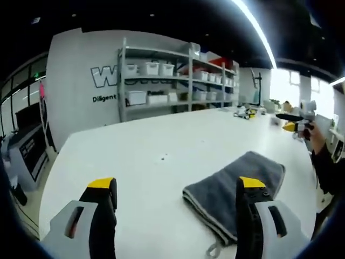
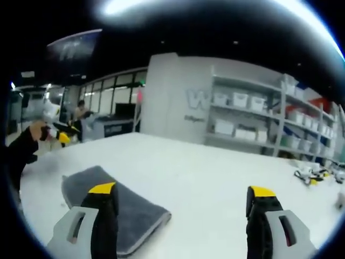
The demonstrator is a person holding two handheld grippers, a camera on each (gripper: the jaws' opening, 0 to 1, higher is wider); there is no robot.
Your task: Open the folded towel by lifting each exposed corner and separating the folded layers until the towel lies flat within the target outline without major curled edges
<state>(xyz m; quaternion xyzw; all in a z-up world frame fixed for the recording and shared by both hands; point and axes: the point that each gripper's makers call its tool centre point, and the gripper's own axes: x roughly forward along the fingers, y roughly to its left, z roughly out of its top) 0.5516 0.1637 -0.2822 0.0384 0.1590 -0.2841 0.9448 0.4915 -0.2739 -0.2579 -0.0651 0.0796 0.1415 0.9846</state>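
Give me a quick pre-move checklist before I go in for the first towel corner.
1. Left gripper open: ok, jaws spread wide, nothing between them.
2. Right gripper open: ok, jaws apart and empty.
3. Towel folded, untouched: ok, grey, lying on the white table.
4. Exposed corner to grab: ok, near corner with a small loop shows by the left gripper's jaw.
5. Target outline on the table: cannot tell, no marking visible.
6. Clutter near the towel: ok, small items sit far across the table.

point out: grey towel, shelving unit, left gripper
grey towel (image 1: pixel 237 186), left gripper view, top of the folded stack.
shelving unit (image 1: pixel 172 81), left gripper view, middle shelves by the wall.
left gripper (image 1: pixel 177 186), left gripper view, midway between its open jaws.
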